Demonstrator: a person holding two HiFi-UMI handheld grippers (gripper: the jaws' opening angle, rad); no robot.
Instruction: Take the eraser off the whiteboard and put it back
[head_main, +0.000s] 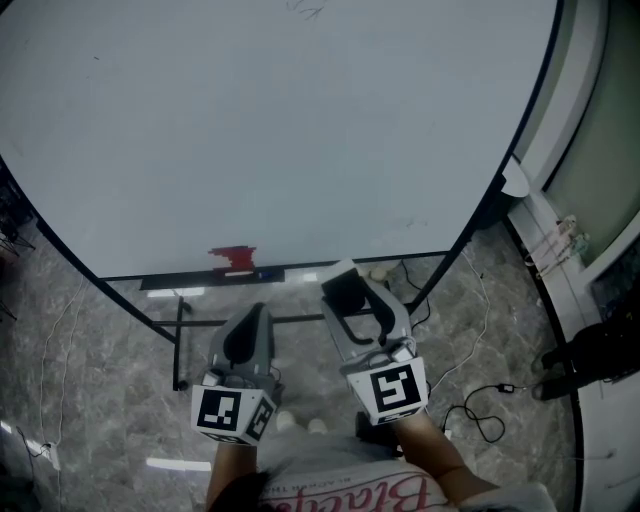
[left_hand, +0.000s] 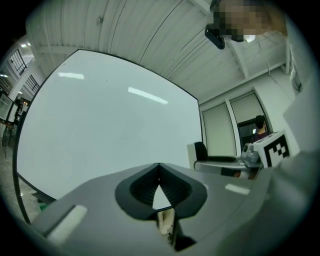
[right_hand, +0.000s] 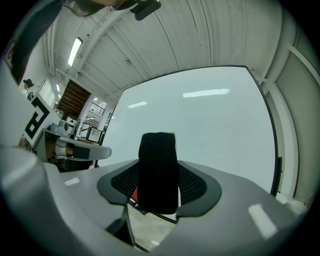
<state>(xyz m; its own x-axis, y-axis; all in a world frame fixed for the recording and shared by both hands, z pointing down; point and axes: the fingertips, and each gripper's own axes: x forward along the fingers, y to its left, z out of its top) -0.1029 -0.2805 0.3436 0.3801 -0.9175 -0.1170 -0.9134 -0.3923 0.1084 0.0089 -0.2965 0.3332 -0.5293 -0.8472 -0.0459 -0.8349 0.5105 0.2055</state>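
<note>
While clamped on the black eraser (right_hand: 158, 165), right hand-held gripper (head_main: 352, 295) faces the whiteboard (head_main: 280, 130) ahead; left hand-held gripper (left_hand: 159, 175) alongside, jaws pressed together, empty

whiteboard (head_main: 280, 130): smooth white, slight sheen; frame dark, matt
eraser (right_hand: 158, 150): black cloth face, fuzzy, matt
floor (head_main: 100, 340) below whiteboard: polished marbled stone, glossy
right gripper (right_hand: 158, 177): matt grey plastic shell; black ribbed pads (right_hand: 196, 187)

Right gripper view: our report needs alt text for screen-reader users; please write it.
A black eraser stands upright, clamped between the grey jaws of the right gripper. Behind it a whiteboard fills most of the view, under a ribbed ceiling.
</note>
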